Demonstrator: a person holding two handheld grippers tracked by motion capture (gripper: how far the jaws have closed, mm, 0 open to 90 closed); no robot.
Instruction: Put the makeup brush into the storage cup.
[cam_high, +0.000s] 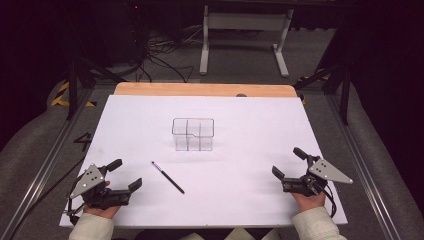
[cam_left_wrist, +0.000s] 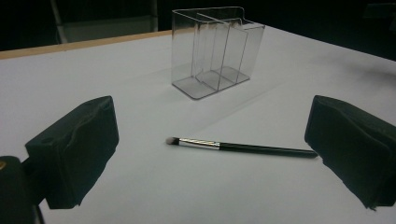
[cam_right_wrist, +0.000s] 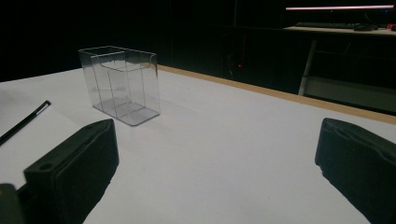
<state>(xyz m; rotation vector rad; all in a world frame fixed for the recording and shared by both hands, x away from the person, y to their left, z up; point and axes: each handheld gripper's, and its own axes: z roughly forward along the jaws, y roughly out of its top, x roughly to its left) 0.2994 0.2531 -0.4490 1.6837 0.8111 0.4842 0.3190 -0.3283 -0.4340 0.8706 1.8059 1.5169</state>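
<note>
- Two tools are held low at the near edge of the worktop: the left tool toward the near left corner, the right tool toward the near right corner.
- Both sets of jaws are seen spread wide apart, with nothing between them and nothing touched.
- A slim makeup brush lies flat on the white sheet, left of the middle and nearer the near edge than the far one.
- Its long axis is set on a diagonal: the bristle tip points toward the far left, and the black handle runs toward the near right.
- The brush is found just beside the left tool, on the side toward the middle of the worktop, and well apart from the right tool; the left hand is judged the natural one for the pick.
- In the left gripper view the brush lies crosswise between the open jaws, a little ahead of them, so a turn of the tool is likely needed for the handle to be closed on.
- A clear divided organiser stands upright near the centre, beyond the brush and apart from it.
</note>
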